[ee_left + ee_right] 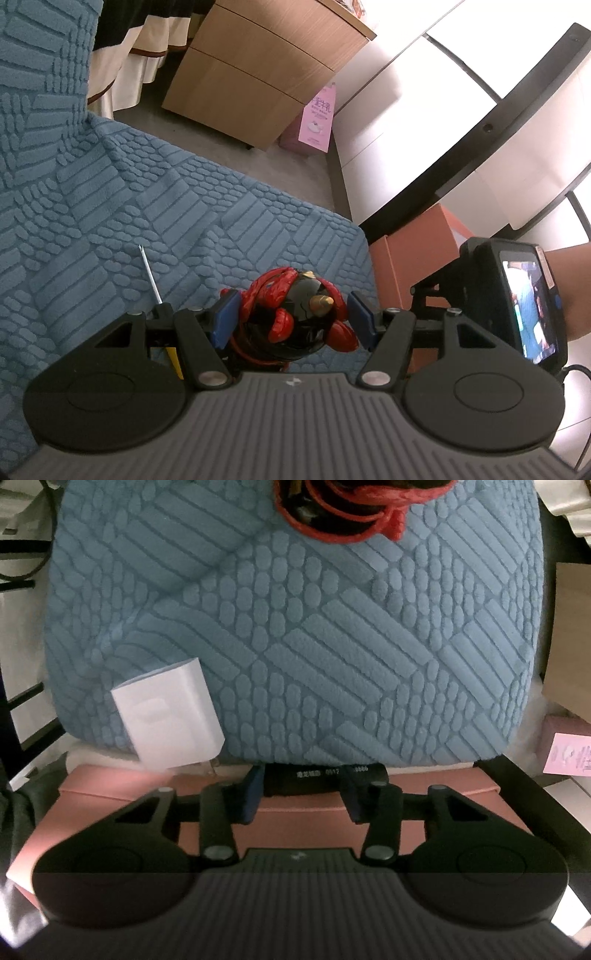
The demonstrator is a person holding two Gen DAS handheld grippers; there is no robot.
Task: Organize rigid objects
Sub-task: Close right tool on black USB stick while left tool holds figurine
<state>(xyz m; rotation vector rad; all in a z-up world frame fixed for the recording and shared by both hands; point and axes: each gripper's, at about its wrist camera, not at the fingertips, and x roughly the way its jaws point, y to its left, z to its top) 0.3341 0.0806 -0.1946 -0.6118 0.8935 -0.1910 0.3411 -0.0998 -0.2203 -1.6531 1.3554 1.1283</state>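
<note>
In the left wrist view my left gripper (293, 317) has its blue pads on both sides of a round black and red toy figure (295, 314) with a gold horn, above the blue textured cushion (147, 206). A small screwdriver (150, 275) lies on the cushion left of the fingers. In the right wrist view my right gripper (301, 794) holds a black cylinder with white print (325, 777) between its pads, over a pink box (295, 812). A white charger plug (170, 716) sits at the cushion's near edge (295, 646). The toy's red base (343, 509) shows at the top.
A wooden drawer cabinet (258, 74) and a pink carton (317, 118) stand on the floor beyond the cushion. An orange-pink box (417, 251) sits right of the cushion. The other gripper's phone screen (528, 302) is at the right.
</note>
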